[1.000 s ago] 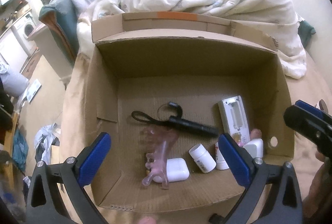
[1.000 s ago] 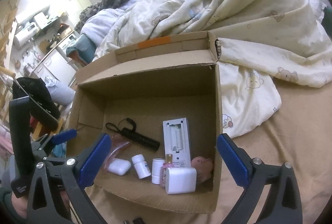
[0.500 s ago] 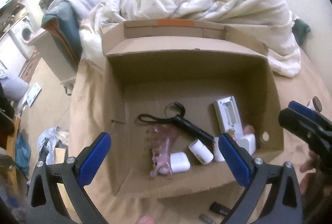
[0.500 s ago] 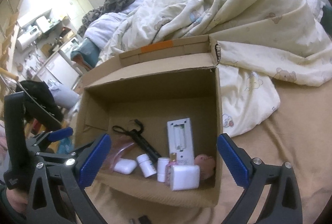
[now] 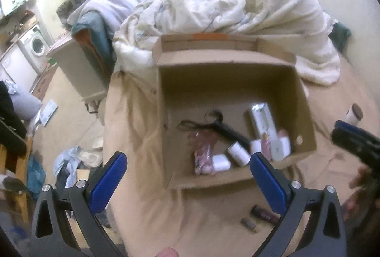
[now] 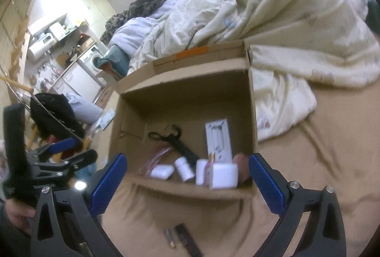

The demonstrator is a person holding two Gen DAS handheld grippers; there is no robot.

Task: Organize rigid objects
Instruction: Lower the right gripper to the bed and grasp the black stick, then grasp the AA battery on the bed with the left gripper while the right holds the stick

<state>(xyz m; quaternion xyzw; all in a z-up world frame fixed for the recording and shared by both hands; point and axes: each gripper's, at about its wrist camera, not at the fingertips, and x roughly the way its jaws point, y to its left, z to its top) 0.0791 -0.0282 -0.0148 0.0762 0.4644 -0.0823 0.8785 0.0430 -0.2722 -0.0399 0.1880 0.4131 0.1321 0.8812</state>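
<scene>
Both sets of blue-padded fingers stand spread wide with nothing between them. The left gripper [image 5: 187, 176] hangs above the near left corner of the open brown cardboard box [image 5: 306, 100], and the right gripper [image 6: 187, 176] frames the box's near wall from the other side.

Just past the fingers, out on the tan bedsheet [image 6: 320, 162], lie two loose pieces: a small dark flat stick [image 6: 187, 242] and a short silvery tube [image 6: 169, 236] beside it. In the left view the same pair sits between the fingers and the box front. By my reading these are next in line, and open jaws held low suit a pickup.

Inside the box, the collected items crowd the near wall: a white rounded case [image 6: 162, 171], a small white bottle [image 6: 183, 169], a white rectangular block [image 6: 224, 176], a pink round thing [image 6: 241, 162] in the corner, and a pinkish plastic bag [image 5: 204, 150]. Farther back rest a black flashlight with a wrist strap [image 5: 228, 131] and a white remote lying battery-bay up [image 6: 218, 138]. They probably gather at the front because the box dips on the soft bed.

Beyond, a rumpled cream duvet [image 6: 285, 19] presses against the rear flap. One brown-capped jar [image 5: 353, 114] stands outside to the right.
</scene>
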